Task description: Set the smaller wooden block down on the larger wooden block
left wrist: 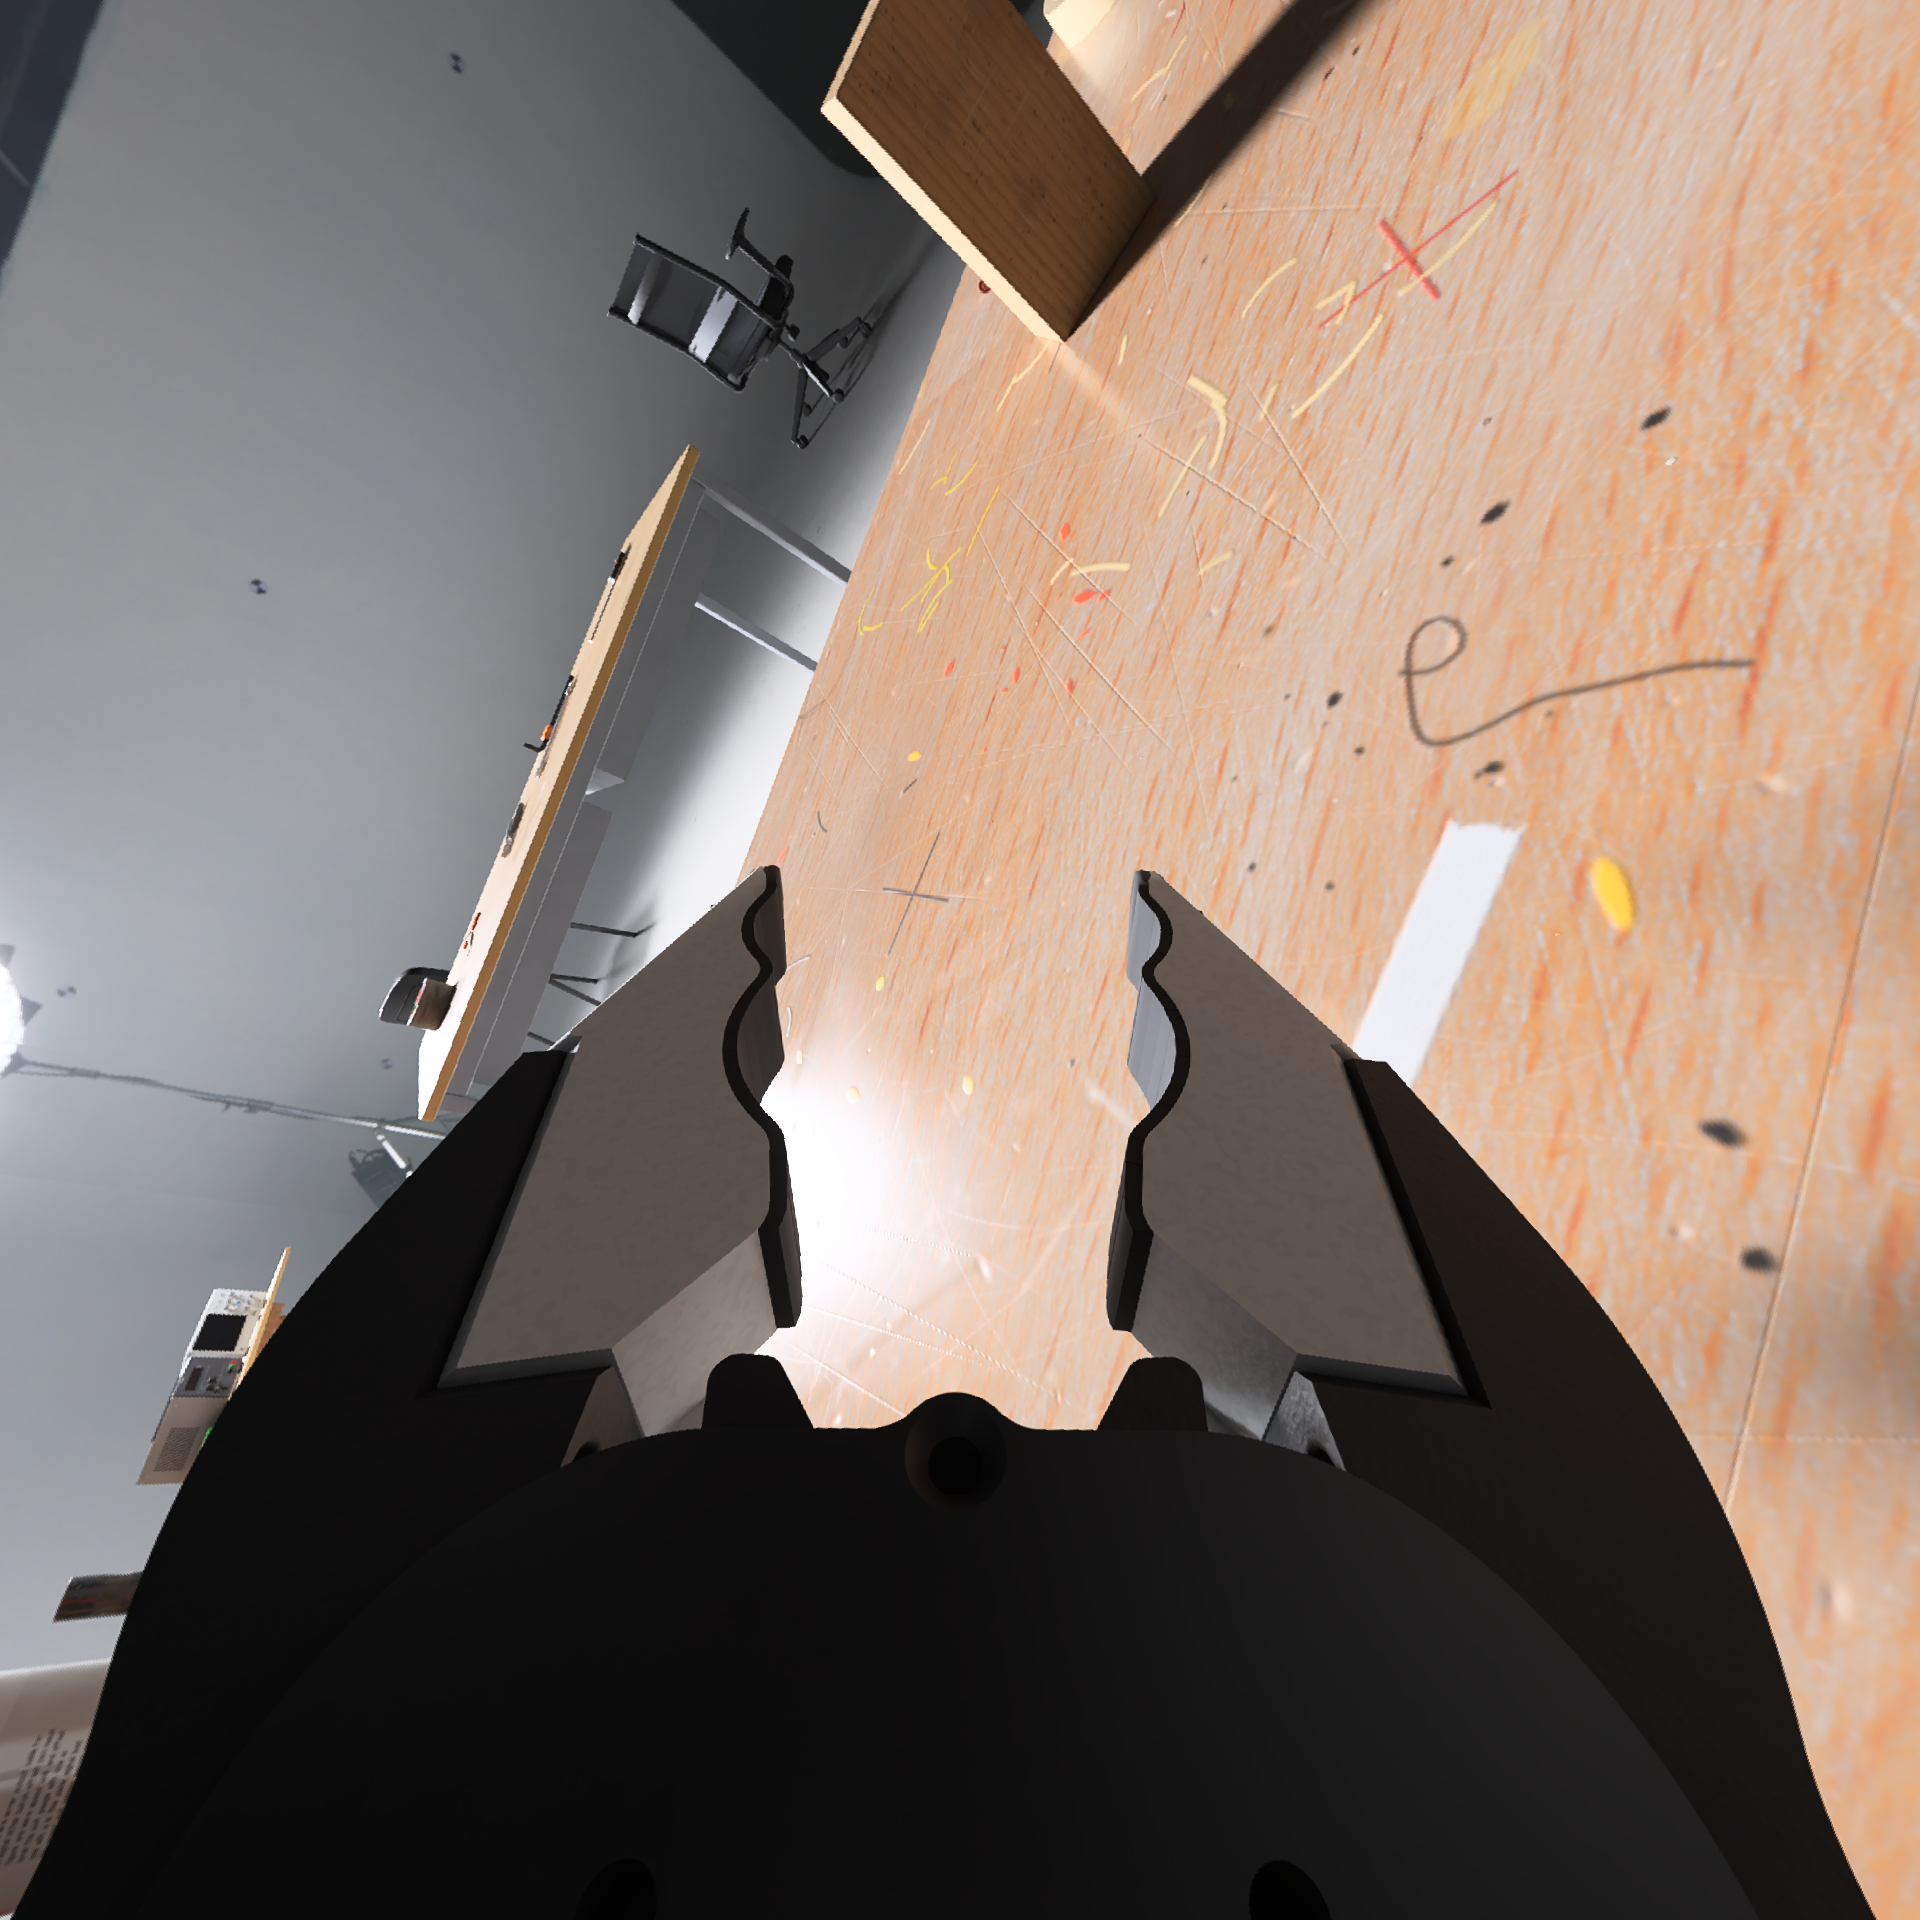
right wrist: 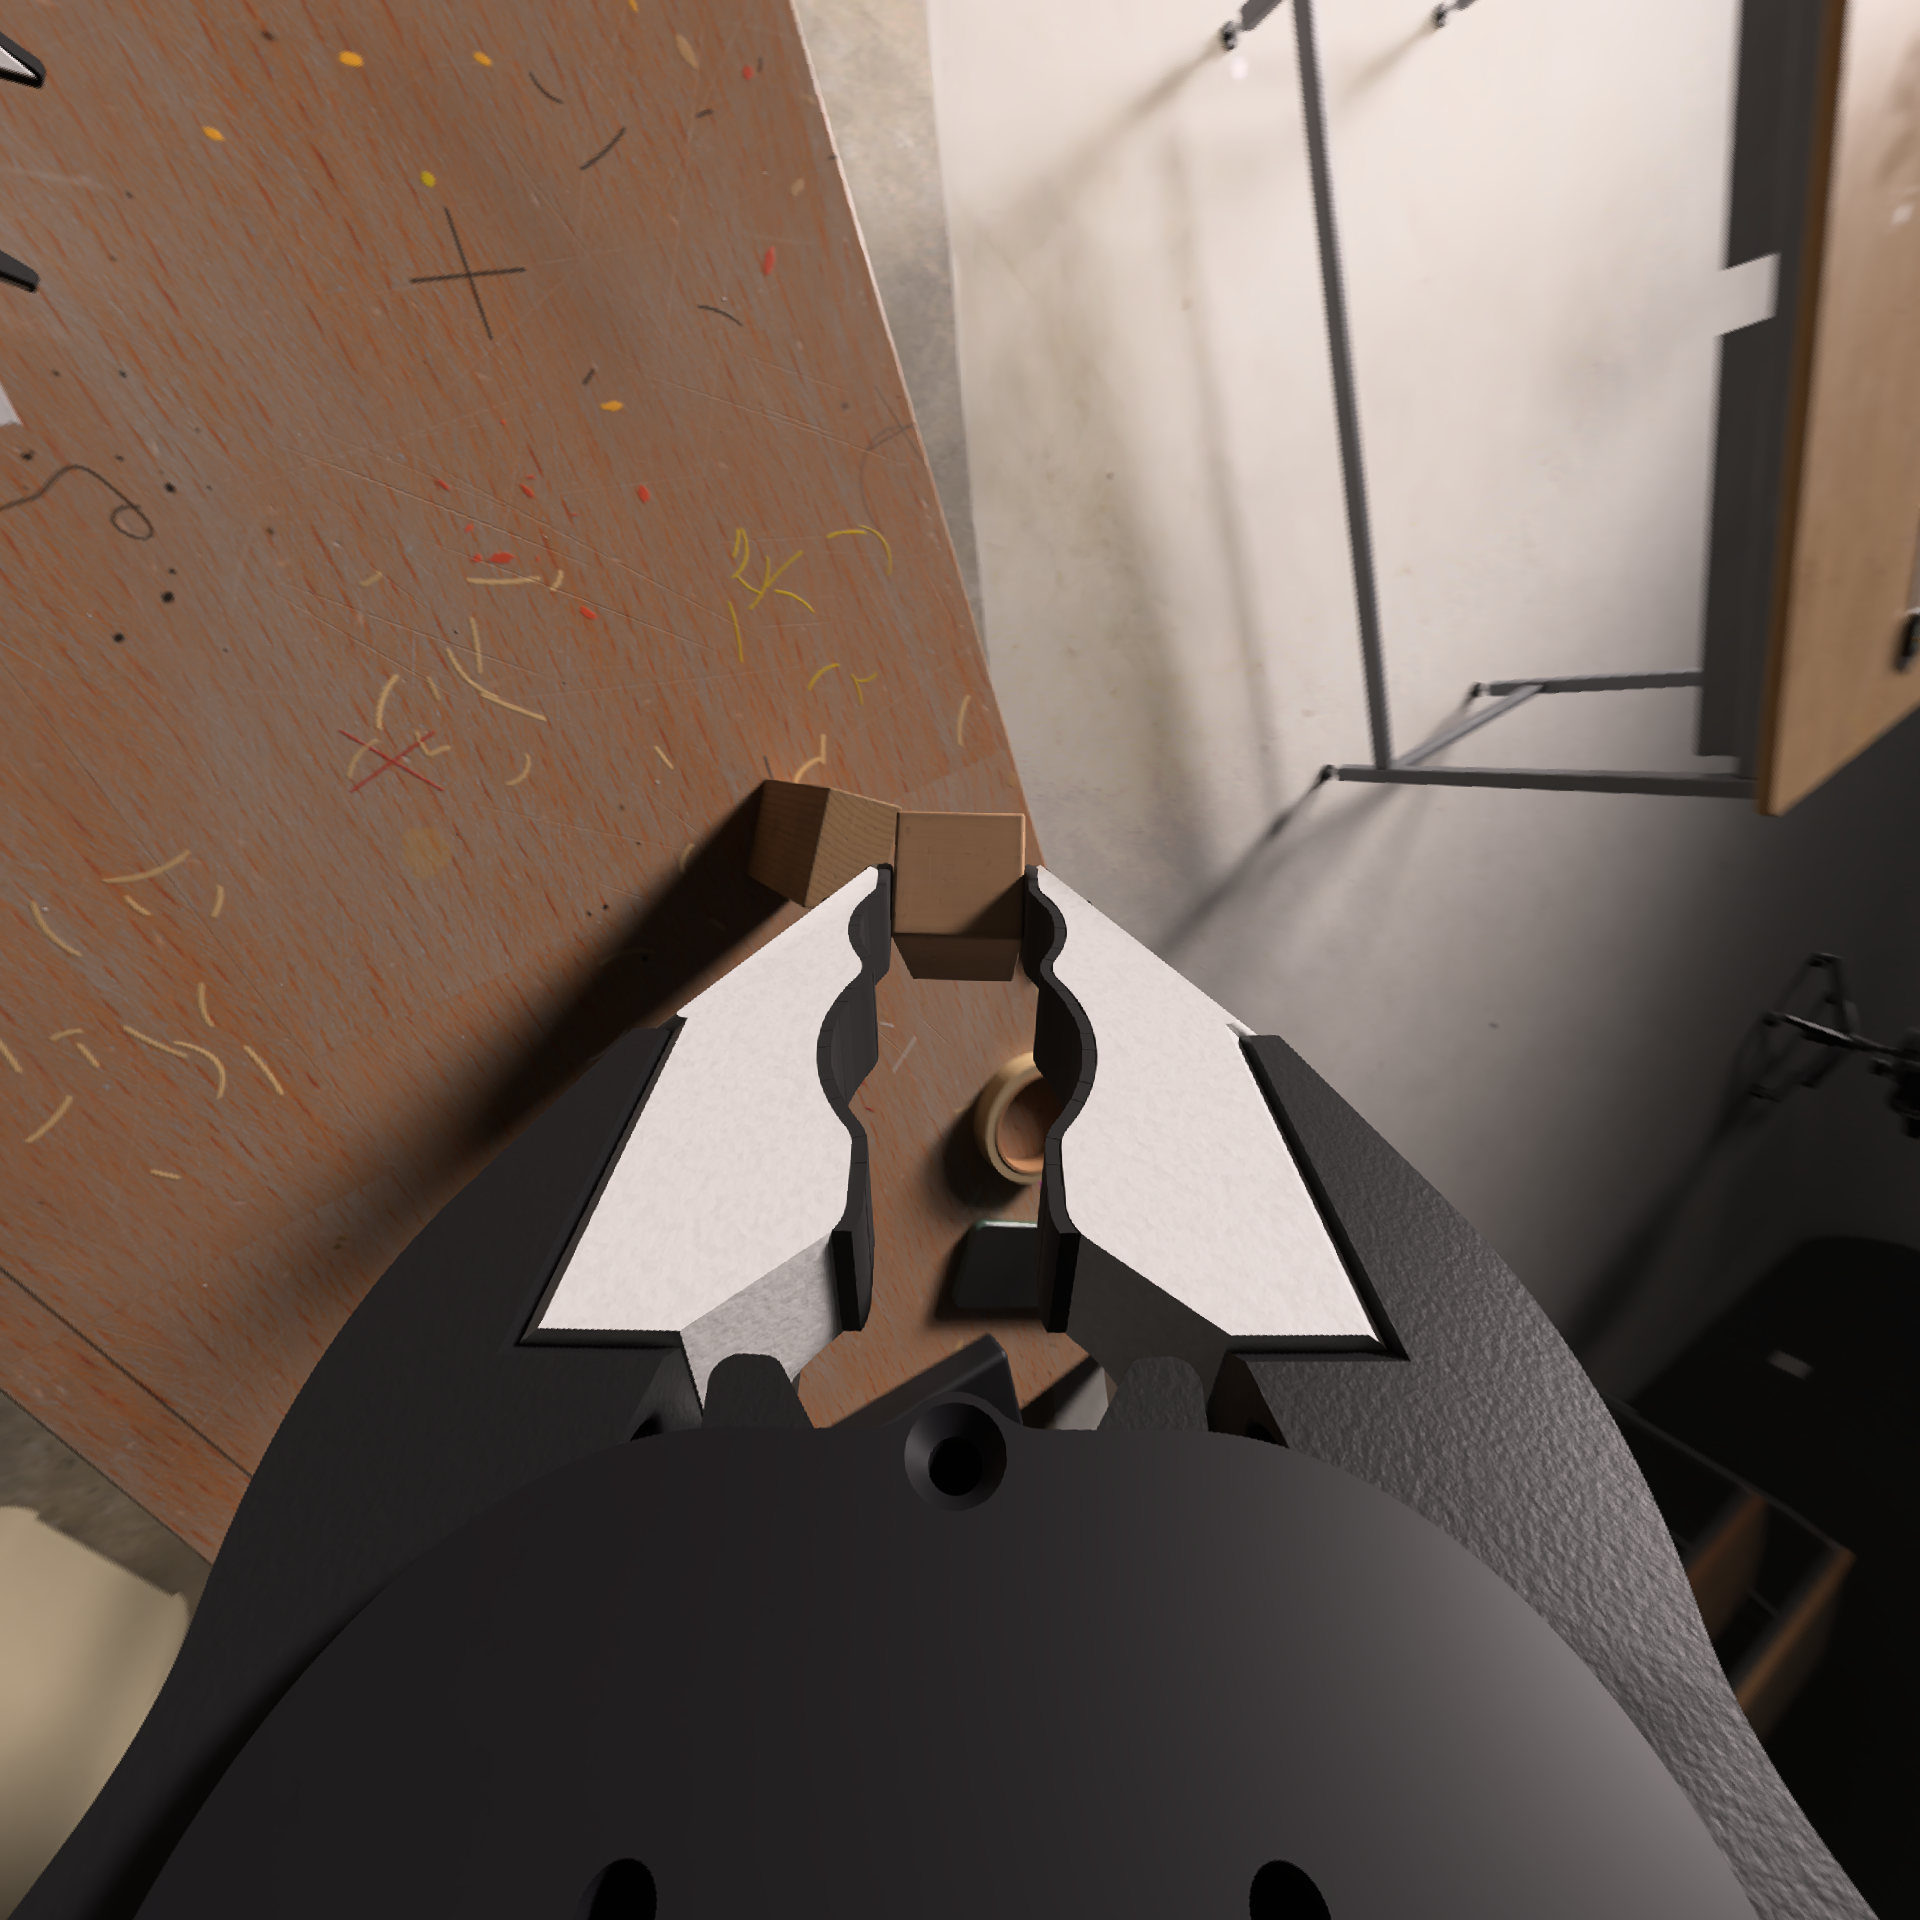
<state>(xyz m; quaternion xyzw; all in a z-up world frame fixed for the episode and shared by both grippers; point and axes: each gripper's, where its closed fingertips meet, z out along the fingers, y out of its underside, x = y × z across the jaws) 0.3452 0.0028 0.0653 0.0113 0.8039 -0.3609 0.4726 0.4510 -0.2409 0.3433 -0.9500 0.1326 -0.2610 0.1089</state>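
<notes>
Between our right hand-held gripper's (right wrist: pixel 958 883) narrowed fingertips sits the smaller wooden block (right wrist: pixel 958 891), apparently clamped, with the larger wooden block (right wrist: pixel 823 854) touching it just to the left on the tabletop (right wrist: pixel 416 468). Our left hand-held gripper (left wrist: pixel 956 883) gapes wide and empty, farther off. We count two blocks, two grippers; next should be a lift, then leftward.

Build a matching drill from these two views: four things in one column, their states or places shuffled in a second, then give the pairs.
1. left gripper
2. right gripper
3. tape roll
4. white tape strip

A. stuck flat on the table
B. open, holding nothing
C. closed on a small wooden block
D. lying below the held block

Pairs: 1-B, 2-C, 3-D, 4-A
</notes>
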